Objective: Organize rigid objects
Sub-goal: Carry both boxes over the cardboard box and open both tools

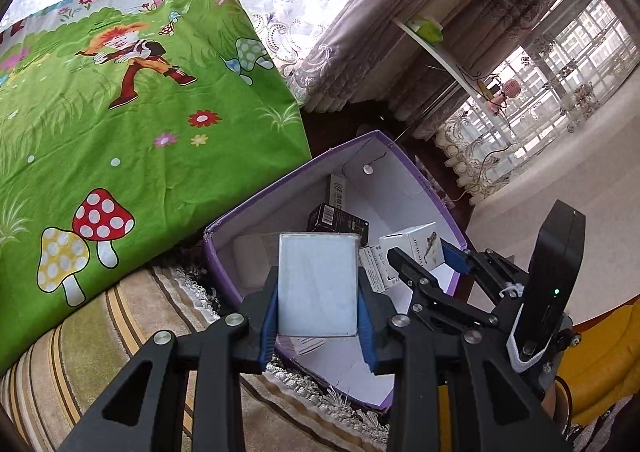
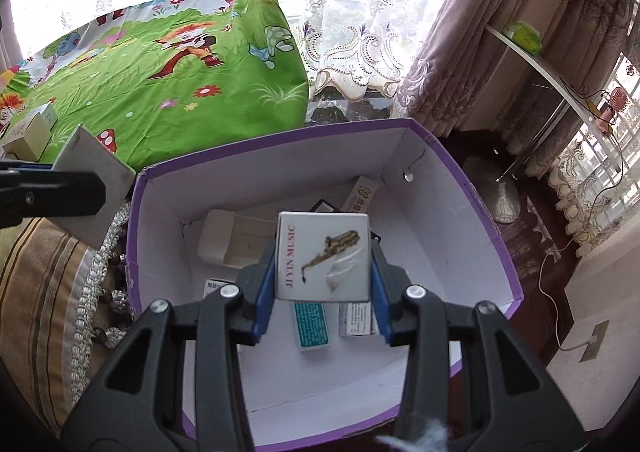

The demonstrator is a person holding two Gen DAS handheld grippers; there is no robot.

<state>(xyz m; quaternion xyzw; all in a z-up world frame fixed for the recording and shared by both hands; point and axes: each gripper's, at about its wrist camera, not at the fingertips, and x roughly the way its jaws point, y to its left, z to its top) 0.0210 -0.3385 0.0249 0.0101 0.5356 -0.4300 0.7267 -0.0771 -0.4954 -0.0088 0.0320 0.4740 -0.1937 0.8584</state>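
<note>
Nearest in the left wrist view, the left gripper (image 1: 318, 288) has its blue-padded fingers (image 1: 269, 316) pinching a plain pale grey box (image 1: 318, 284) by its two side edges, flat face toward the camera. It hangs over the near edge of an open purple carton (image 1: 224, 248) with a white inside. To the right in that view, the right gripper (image 1: 424, 272) reaches into the carton from the side.

In the right wrist view, the right gripper's fingers (image 2: 265, 296) pinch a small white box (image 2: 323, 256) printed with a saxophone and the words "JIYIN MUSIC" — it is held above the carton's floor, over the middle of the carton (image 2: 492, 220). Under and behind it lie several small boxes: a teal-labelled box (image 2: 313, 326), a white box with fine print (image 2: 356, 318) just beside it, a cream case (image 2: 218, 236) toward the left wall, and a dark box (image 1: 340, 218) toward the back.

The carton sits on a striped, fringed rug (image 1: 120, 332). Beyond it a green cartoon cloth (image 1: 140, 92) with mushrooms and flowers covers a raised surface — two small pale boxes (image 2: 30, 132) rest at its left end. Farthest back hang lace curtains (image 2: 352, 32) before bright windows.
</note>
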